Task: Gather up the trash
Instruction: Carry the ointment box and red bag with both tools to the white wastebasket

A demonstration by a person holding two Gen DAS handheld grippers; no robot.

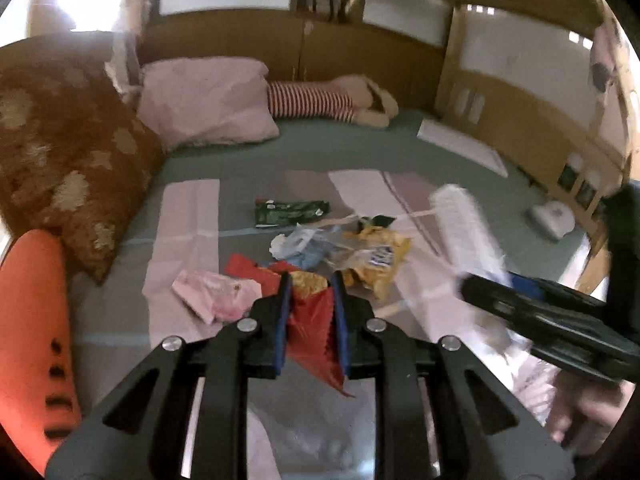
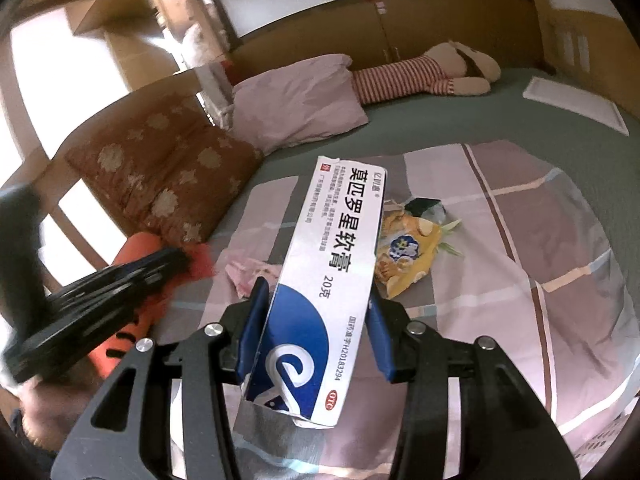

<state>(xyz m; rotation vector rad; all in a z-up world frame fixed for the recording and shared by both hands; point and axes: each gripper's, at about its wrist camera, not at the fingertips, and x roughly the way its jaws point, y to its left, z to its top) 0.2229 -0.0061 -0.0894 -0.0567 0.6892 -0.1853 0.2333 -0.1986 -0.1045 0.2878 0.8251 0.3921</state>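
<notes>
Right wrist: box (image 2: pixel 320 300) print legible, left blurred

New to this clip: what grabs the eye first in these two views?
The white-and-blue ointment box dominates the right wrist view, clamped in the right gripper. In the left view, the left gripper pinches a red wrapper, with a trash pile just beyond: yellow snack bag, green packet, pink wrapper on the bed.
</notes>
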